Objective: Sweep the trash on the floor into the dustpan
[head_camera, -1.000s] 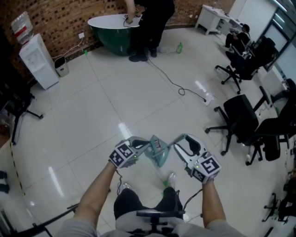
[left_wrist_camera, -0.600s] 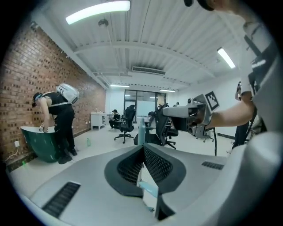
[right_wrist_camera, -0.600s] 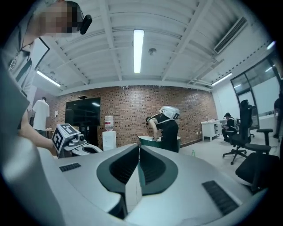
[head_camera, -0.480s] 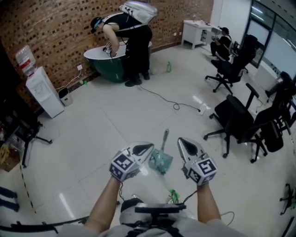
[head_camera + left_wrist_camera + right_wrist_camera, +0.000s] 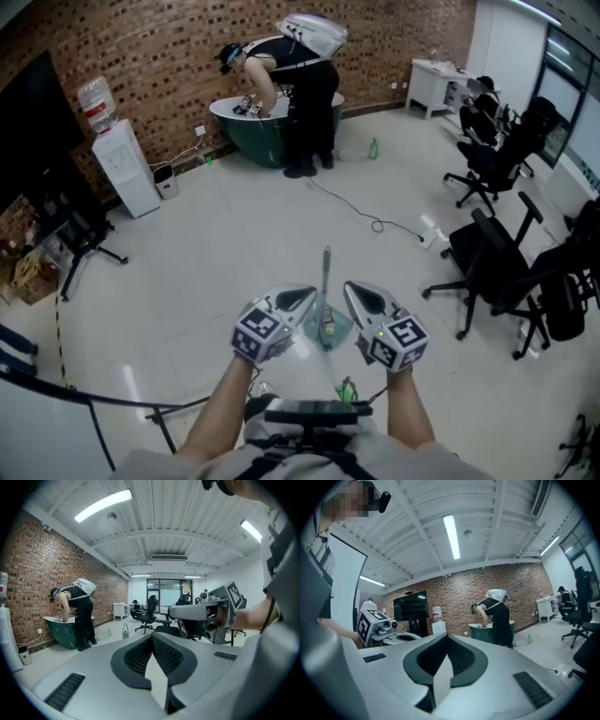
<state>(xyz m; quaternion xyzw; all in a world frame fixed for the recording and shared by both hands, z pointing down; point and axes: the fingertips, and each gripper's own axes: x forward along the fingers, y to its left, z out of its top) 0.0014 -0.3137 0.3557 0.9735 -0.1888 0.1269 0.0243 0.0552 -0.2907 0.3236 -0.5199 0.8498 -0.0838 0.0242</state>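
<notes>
While left gripper [image 5: 302, 296] and right gripper [image 5: 352, 289] jaws are closed on nothing, I locate the dustpan [image 5: 330, 328] on the floor [image 5: 234, 244], lower centre, between them; avoid knocking the upright handle [image 5: 326, 267].

The dustpan [image 5: 330, 330] is partly hidden behind the left gripper [image 5: 305, 297] and right gripper [image 5: 350, 289].

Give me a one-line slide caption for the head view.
Shut, empty left gripper and right gripper, with a green long-handled dustpan on the white floor seen between them.
</notes>
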